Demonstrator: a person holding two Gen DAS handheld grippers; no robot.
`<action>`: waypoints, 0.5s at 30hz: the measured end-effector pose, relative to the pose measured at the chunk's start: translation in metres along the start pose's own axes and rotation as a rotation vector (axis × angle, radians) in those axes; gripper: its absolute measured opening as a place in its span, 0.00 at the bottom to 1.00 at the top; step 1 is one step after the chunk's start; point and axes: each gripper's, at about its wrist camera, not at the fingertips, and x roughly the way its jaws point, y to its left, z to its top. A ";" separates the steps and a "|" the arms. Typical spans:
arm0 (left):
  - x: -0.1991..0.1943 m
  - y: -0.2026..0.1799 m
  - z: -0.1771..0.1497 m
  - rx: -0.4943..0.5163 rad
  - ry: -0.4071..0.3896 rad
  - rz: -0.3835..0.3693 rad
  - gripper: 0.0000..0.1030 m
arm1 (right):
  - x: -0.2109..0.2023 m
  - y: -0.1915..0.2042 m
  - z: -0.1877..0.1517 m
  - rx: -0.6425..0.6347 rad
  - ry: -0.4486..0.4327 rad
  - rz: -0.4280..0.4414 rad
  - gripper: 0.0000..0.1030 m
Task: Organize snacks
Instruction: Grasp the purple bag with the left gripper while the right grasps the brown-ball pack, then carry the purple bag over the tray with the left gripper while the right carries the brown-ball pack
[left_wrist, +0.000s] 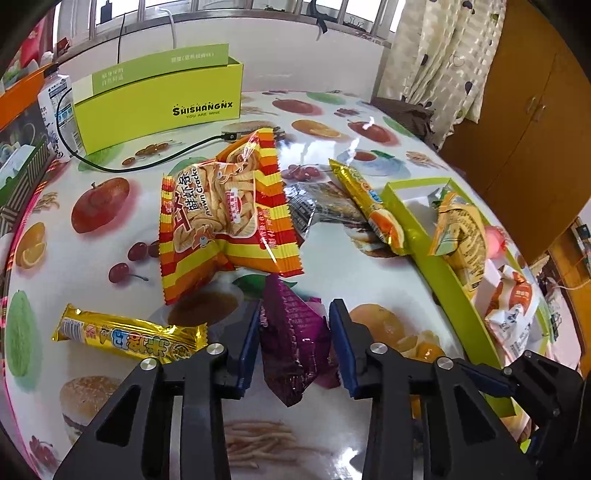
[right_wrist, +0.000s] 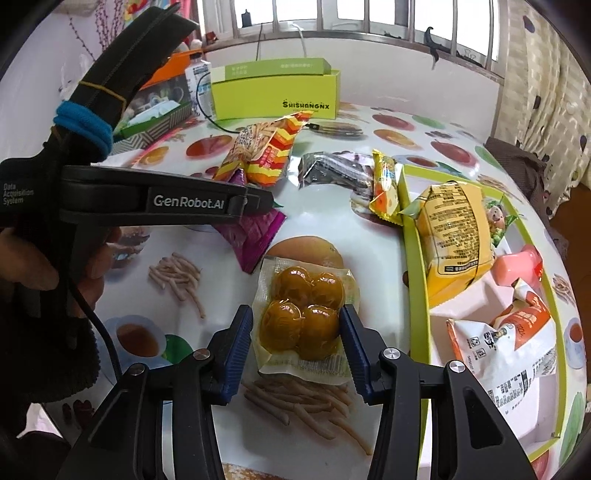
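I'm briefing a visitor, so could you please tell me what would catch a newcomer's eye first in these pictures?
Probably the left gripper closed around a purple snack packet near the table's front edge, and the right gripper around a clear pack of brown eggs. Behind them lies a striped prawn cracker bag, with a green tray of snacks at the right.

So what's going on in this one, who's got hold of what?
A person is sorting snacks on a fruit-print table with a handheld claw in each hand. The left claw has its pads against a purple snack packet, apparently gripping it. The right claw is closed around a clear pack of four brown eggs. A green tray at the right already holds a yellow packet and a white-and-orange packet. A prawn cracker bag and a gold bar lie loose.
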 end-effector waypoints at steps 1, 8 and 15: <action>-0.001 -0.001 0.000 0.000 -0.001 -0.006 0.35 | -0.001 0.000 0.000 0.002 -0.003 -0.001 0.45; -0.003 -0.007 -0.003 0.008 0.001 -0.014 0.33 | -0.010 -0.003 -0.001 0.019 -0.026 -0.006 0.45; -0.011 -0.017 -0.001 0.027 -0.017 -0.024 0.31 | -0.023 -0.009 0.000 0.040 -0.060 -0.022 0.45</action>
